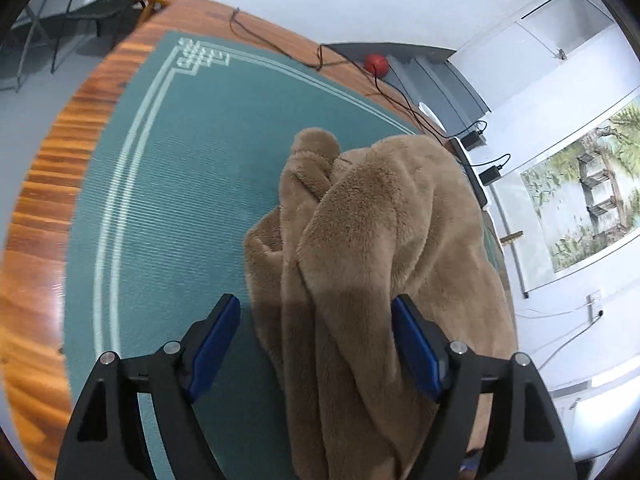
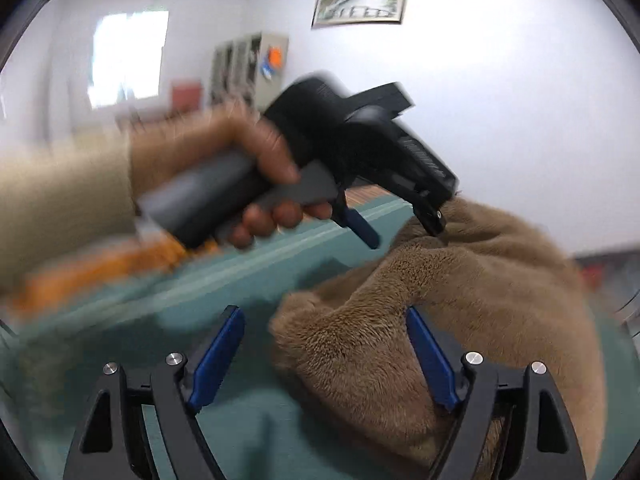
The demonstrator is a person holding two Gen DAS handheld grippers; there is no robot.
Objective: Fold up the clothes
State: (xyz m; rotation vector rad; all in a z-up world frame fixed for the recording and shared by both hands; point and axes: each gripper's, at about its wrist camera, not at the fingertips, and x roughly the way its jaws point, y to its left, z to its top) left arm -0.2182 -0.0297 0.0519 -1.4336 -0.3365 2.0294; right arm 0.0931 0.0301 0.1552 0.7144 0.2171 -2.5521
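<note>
A tan fleece garment (image 1: 380, 220) lies bunched in a heap on a teal mat (image 1: 168, 200). In the left wrist view my left gripper (image 1: 316, 300) is open wide, and the fleece fills most of the gap and drapes over its right finger (image 1: 416, 344). In the right wrist view my right gripper (image 2: 324, 312) is open low over the mat (image 2: 248, 428), with a lobe of the garment (image 2: 460, 300) between its fingers and against the right pad (image 2: 432, 356). A hand (image 2: 260, 152) holds the left gripper (image 2: 400, 228) above the heap, its fingers apart at the fleece's top edge.
The mat has pale border lines (image 1: 120, 208) and lies on a wooden table (image 1: 36, 240). Thin cables (image 1: 384, 88), a red round object (image 1: 376, 65) and black adapters (image 1: 492, 174) sit along the far edge. A tan sleeve (image 2: 60, 208) crosses the left of the right wrist view.
</note>
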